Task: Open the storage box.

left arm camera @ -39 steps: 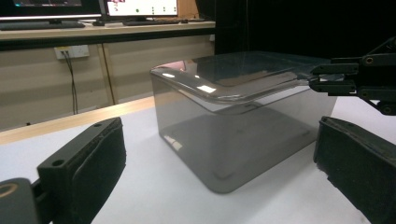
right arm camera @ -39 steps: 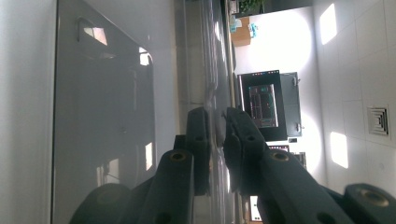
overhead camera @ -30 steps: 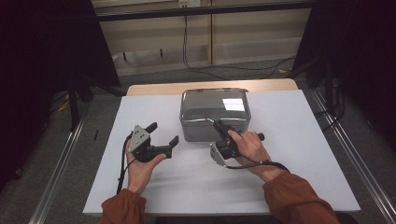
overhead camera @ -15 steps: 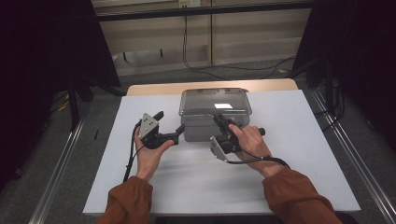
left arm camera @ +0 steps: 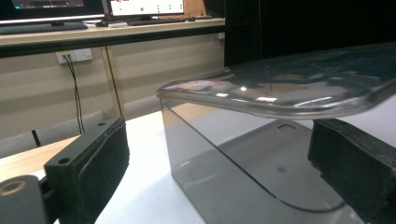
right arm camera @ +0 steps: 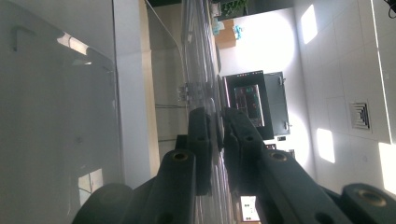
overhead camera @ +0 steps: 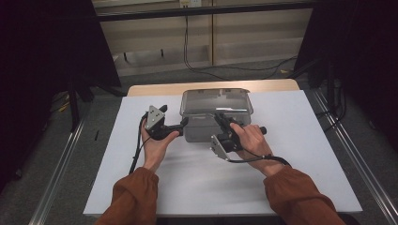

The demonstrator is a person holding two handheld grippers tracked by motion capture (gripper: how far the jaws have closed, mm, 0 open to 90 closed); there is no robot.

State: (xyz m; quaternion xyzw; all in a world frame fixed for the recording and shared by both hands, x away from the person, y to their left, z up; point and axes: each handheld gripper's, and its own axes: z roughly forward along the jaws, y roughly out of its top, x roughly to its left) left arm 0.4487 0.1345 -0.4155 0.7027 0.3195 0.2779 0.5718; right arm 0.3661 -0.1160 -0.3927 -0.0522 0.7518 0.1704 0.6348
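A clear plastic box (overhead camera: 197, 132) with a clear lid (overhead camera: 214, 101) stands on the white table (overhead camera: 300, 154), past the middle. My left gripper (overhead camera: 183, 123) is open at the box's left front corner. In the left gripper view its jaws (left arm camera: 219, 168) stand wide on either side of the box wall (left arm camera: 219, 172), under the lid's overhanging rim (left arm camera: 289, 91). My right gripper (overhead camera: 220, 117), turned on its side, is shut on the lid's front edge. In the right gripper view (right arm camera: 218, 135) the thin lid edge (right arm camera: 205, 56) runs between the pinched fingers (right arm camera: 198, 140).
The near half of the white table lies in front of the box. A wooden strip (overhead camera: 155, 89) shows along the table's far edge. Metal rails (overhead camera: 61, 173) run down both sides. Cables (overhead camera: 206, 61) lie on the floor behind.
Both hands have moved forward to the box. The left gripper has come in to the box's left corner. The right gripper has risen to the lid's front edge and shut on it.
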